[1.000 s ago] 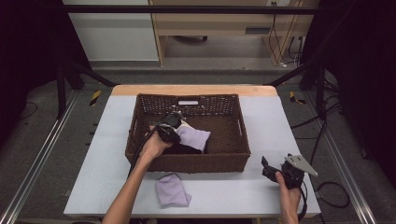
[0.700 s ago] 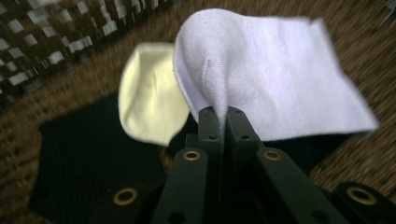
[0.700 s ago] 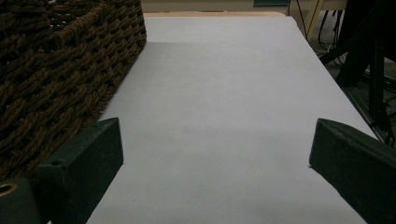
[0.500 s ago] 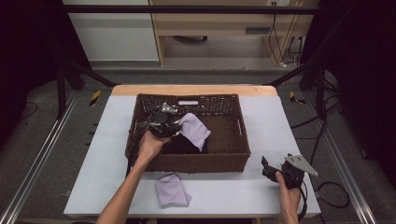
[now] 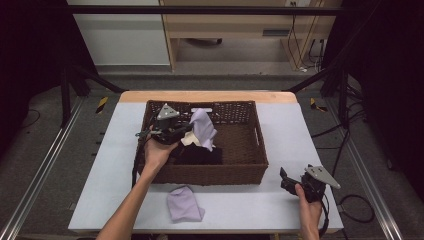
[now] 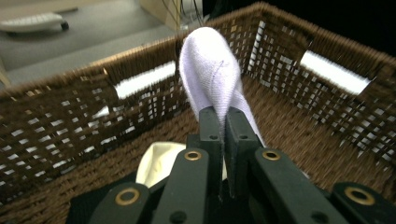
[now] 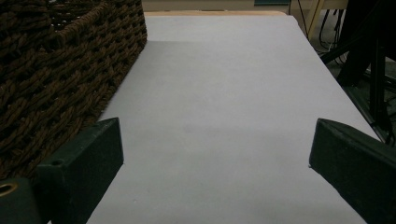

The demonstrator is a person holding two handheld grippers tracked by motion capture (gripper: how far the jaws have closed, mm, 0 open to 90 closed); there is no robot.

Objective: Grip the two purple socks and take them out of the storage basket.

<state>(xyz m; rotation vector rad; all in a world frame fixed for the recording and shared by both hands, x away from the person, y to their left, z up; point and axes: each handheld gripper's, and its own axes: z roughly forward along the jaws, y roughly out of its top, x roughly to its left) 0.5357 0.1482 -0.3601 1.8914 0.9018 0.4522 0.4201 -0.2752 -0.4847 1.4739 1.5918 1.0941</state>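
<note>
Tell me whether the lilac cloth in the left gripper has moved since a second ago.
Yes. The lilac cloth, pinched in the left gripper, has risen from low inside the basket to hang above its rim, nearer the far wall.

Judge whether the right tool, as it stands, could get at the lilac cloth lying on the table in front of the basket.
Probably yes. The right tool is open and empty, and bare table lies between it and the lilac cloth; the basket sits behind that path.
</note>
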